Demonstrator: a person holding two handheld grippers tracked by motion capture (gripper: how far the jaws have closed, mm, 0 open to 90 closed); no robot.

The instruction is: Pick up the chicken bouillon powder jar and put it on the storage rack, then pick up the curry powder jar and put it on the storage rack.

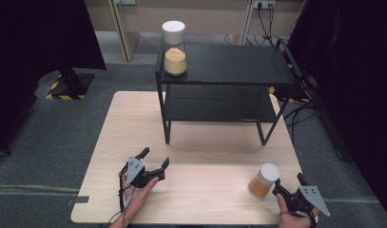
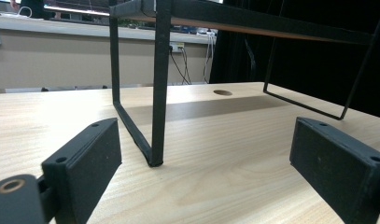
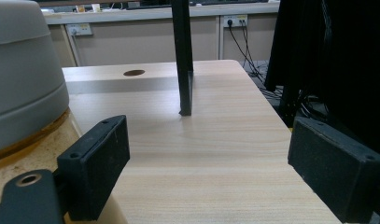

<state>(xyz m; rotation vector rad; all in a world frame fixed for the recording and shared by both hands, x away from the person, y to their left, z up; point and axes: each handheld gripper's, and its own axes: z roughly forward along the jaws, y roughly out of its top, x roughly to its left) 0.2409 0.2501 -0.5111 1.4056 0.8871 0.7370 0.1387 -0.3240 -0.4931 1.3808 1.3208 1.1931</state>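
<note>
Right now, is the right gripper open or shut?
Open. The right gripper has its jaws wide apart over bare table, with the jar beside its left jaw.

Pale wooden rectangular table (image 1: 134,142), black two-tier metal shelf rack (image 1: 224,85) stood at its far half, white-lidded glass jar of yellow-orange powder (image 1: 263,180) rested near its right front edge.

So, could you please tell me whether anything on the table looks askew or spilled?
The jar near the right gripper leans instead of standing straight like the jar on the rack. Nothing looks spilled; both white lids appear on.
</note>
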